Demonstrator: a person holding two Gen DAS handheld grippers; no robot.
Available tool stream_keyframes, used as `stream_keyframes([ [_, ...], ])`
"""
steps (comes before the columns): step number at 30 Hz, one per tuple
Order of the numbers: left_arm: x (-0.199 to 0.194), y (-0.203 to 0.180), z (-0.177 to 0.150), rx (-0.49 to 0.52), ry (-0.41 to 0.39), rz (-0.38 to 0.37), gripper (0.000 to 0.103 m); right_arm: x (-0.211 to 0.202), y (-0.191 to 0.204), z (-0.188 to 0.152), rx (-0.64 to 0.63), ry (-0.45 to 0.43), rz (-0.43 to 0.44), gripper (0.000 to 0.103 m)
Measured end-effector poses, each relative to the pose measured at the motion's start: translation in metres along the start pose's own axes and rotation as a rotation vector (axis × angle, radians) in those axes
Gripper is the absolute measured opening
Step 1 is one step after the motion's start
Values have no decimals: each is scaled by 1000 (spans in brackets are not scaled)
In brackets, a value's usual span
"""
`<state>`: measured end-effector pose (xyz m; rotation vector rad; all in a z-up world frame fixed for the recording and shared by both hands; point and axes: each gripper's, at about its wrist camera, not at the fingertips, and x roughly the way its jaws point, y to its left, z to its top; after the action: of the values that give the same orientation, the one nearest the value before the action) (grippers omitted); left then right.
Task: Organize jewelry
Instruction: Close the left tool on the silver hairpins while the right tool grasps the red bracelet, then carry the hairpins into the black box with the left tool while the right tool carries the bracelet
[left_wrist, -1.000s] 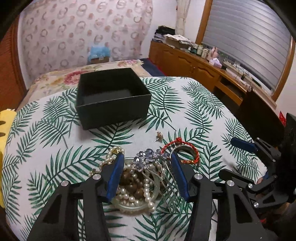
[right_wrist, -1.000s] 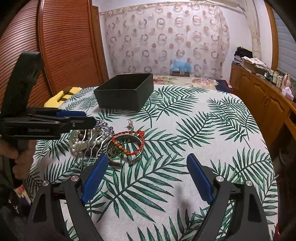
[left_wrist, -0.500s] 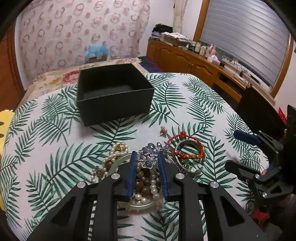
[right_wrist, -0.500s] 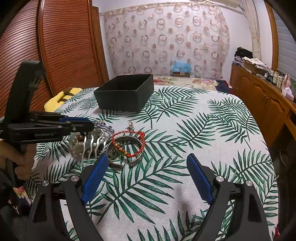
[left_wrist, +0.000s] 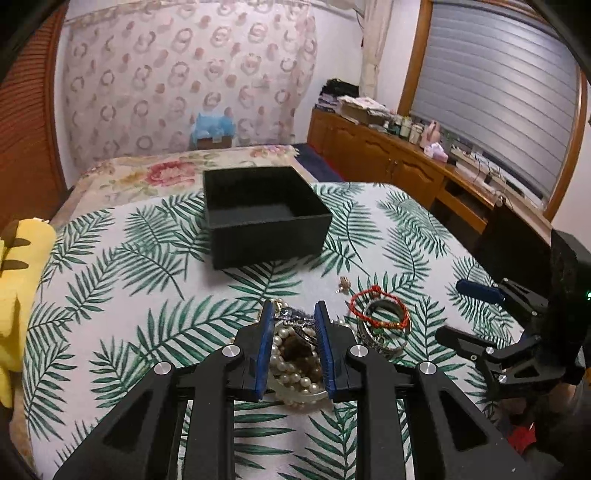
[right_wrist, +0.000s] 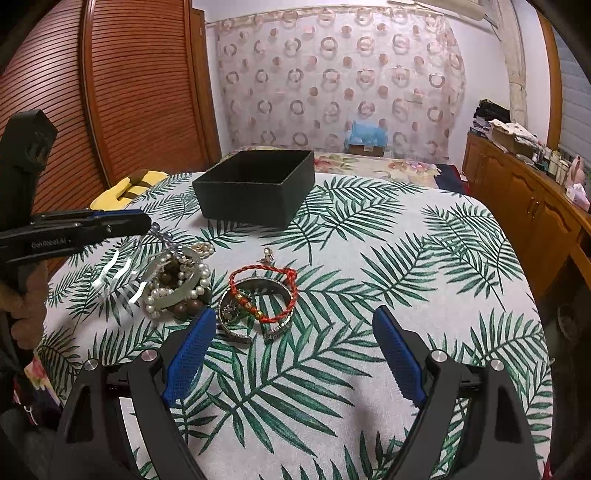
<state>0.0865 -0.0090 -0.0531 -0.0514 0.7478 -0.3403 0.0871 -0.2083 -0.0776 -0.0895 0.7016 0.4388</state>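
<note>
- The round table (right_wrist: 388, 258) carries a white cloth printed with green palm leaves, and all the jewelry lies on its near left part
- An open black box (left_wrist: 266, 236) stands upright on the far side of the cloth, well apart from the jewelry; no jewelry shows in the part of its inside that is seen
- A yellow soft toy (left_wrist: 18, 277) lies at the left edge of the table
- The left gripper (left_wrist: 293, 309) reaches in over the pile; its jaws have just been closing and now stand narrow, pressed on the flower-shaped top of a silver hair comb (right_wrist: 162, 238)
- The comb hangs from the tips of this gripper, its long wavy teeth are blurred, and I cannot tell if they touch the cloth
- The right gripper (right_wrist: 294, 314) hovers over bare cloth just in front of the bracelets, its jaws spread wide with nothing between them
- A pile of pearl strings (right_wrist: 173, 293), mixed with brown beads and a pale green bangle, lies under and beside the comb
- A dark metal bangle (right_wrist: 236, 329) lies just right of the pile, between the pile and the middle of the table
- A red cord bracelet (right_wrist: 248, 305) with small beads lies on top of the metal bangle, touching it
- A small metal charm (right_wrist: 266, 254) lies alone between the bracelets and the box
</note>
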Motion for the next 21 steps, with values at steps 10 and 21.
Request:
stream_keyframes([
  [10,-15,-4,5,26,-60,26,21,32,-3,15,-50,84,69,58],
  [21,-14,-16,13,79,-96,48,21,77,-23,31,44,230,186,28],
])
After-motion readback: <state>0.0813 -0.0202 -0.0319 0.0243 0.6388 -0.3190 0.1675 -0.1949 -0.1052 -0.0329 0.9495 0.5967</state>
